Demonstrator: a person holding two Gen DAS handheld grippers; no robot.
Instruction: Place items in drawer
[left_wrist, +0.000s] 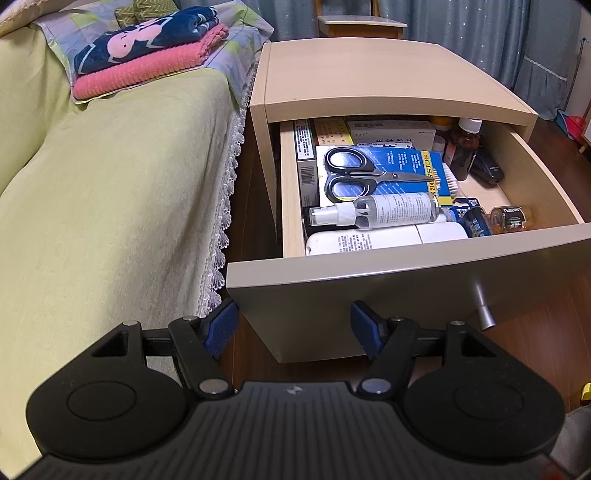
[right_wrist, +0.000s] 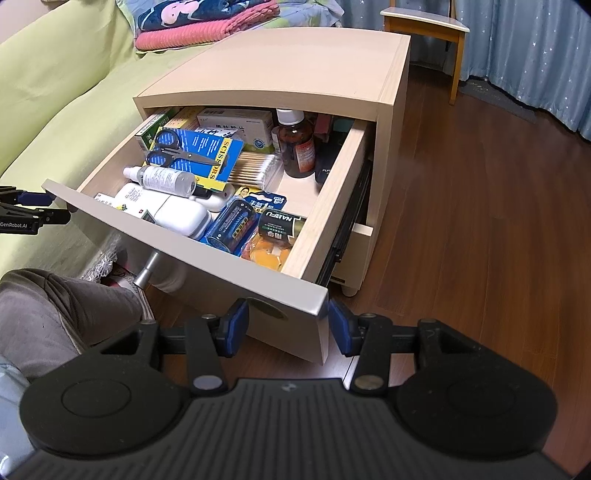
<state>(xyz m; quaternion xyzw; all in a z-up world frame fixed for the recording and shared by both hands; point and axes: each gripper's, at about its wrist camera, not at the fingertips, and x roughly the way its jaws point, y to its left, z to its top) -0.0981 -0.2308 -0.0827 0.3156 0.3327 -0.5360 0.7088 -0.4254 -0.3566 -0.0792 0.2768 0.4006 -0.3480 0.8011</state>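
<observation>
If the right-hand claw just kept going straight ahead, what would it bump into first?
Most likely the drawer front. The right gripper is open, and the panel's near corner sits between its fingers, just ahead. Depth is hard to judge, but nothing else lies in between.

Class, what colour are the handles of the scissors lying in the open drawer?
Black; the steel-bladed scissors show best in the left wrist view.

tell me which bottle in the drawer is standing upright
The brown bottle with the white cap, at the back of the drawer. The clear spray bottle lies on its side.
</observation>
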